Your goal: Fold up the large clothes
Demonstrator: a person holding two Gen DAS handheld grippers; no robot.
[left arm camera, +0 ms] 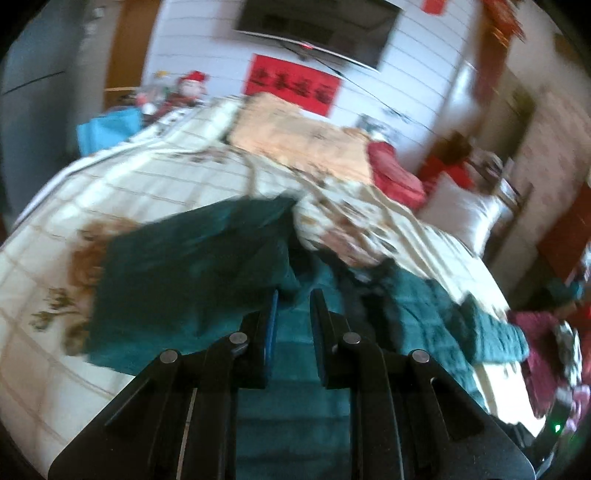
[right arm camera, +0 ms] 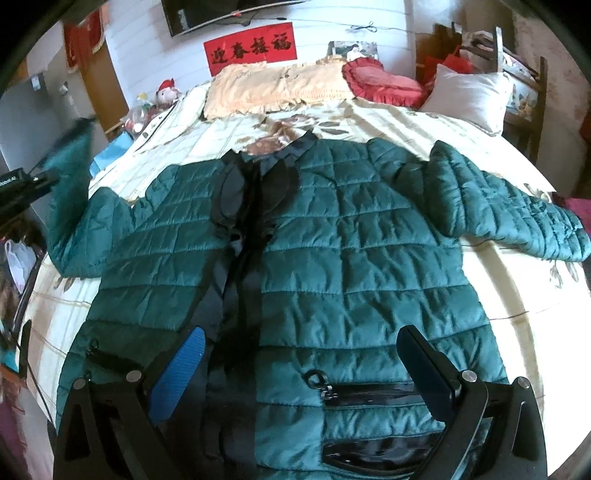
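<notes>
A dark green quilted jacket (right arm camera: 351, 240) lies face up on the bed, its front parted along the black zip band and its right sleeve (right arm camera: 517, 214) spread out to the side. My right gripper (right arm camera: 301, 332) hovers open over the hem, its blue pad and black finger wide apart, touching nothing. The other sleeve (right arm camera: 70, 162) is raised off the bed at the left edge, with my left gripper (right arm camera: 48, 177) shut on it. In the blurred left wrist view, green fabric (left arm camera: 177, 280) drapes from between the narrow fingers of the left gripper (left arm camera: 295, 299).
The bed's cream flowered quilt (right arm camera: 498, 288) shows around the jacket. A peach pillow (right arm camera: 273, 88), a red frilled cushion (right arm camera: 376, 81) and a white pillow (right arm camera: 469, 96) lie at the head. A TV (right arm camera: 221, 14) and a red banner (right arm camera: 251, 51) hang on the wall. Clutter stands to the left.
</notes>
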